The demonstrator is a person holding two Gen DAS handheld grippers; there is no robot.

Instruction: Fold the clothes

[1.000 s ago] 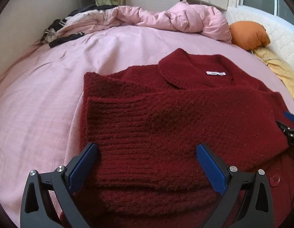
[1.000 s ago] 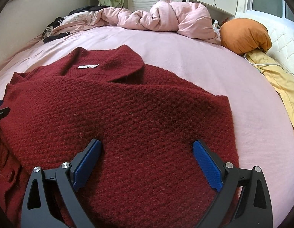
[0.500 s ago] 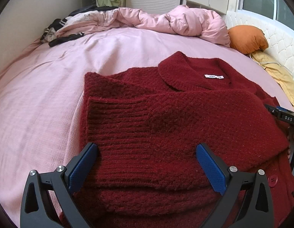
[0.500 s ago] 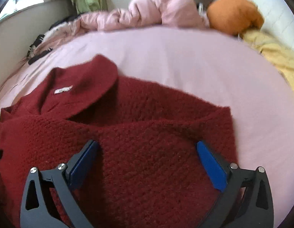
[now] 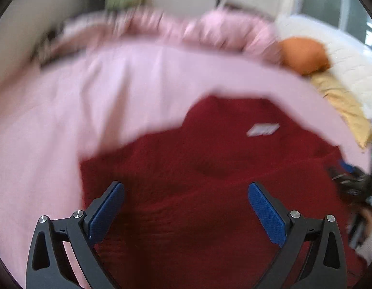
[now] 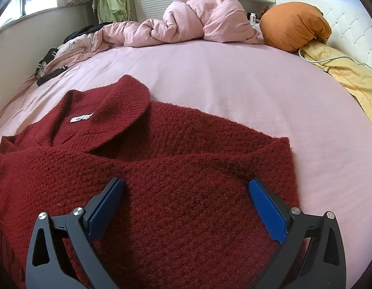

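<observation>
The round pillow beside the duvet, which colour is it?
Orange pillow, clearest in the right wrist view.

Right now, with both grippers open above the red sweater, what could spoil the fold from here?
The folded-over sleeve on the red sweater lies loose, so an open right gripper closing could snag the fuzzy knit and drag it. The left wrist view is blurred, so the left gripper may land off target.
</observation>
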